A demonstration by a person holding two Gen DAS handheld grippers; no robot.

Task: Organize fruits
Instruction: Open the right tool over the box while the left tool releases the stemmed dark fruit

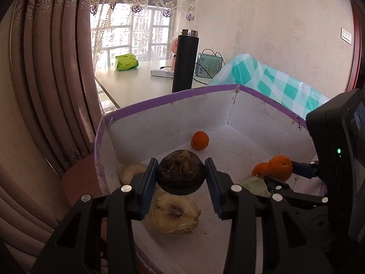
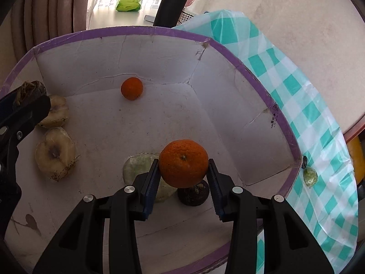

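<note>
My left gripper (image 1: 181, 177) is shut on a dark brown round fruit (image 1: 181, 174) and holds it above the white floor of a purple-rimmed box (image 1: 171, 100). My right gripper (image 2: 183, 171) is shut on an orange (image 2: 183, 163), also held inside the box (image 2: 141, 30); it shows at the right of the left wrist view (image 1: 280, 167). On the box floor lie a small orange (image 2: 131, 88), two wrapped pale fruits (image 2: 56, 154) (image 2: 56, 111), a pale green wrapped fruit (image 2: 139, 166) and another dark brown fruit (image 2: 194, 193).
A teal-checked cloth (image 2: 303, 105) covers the surface right of the box, with a small green wrapped fruit (image 2: 310, 177) on it. Behind the box, a white table holds a black flask (image 1: 184, 60), a green packet (image 1: 126, 62) and a blue box (image 1: 208, 65). Curtains hang at the left.
</note>
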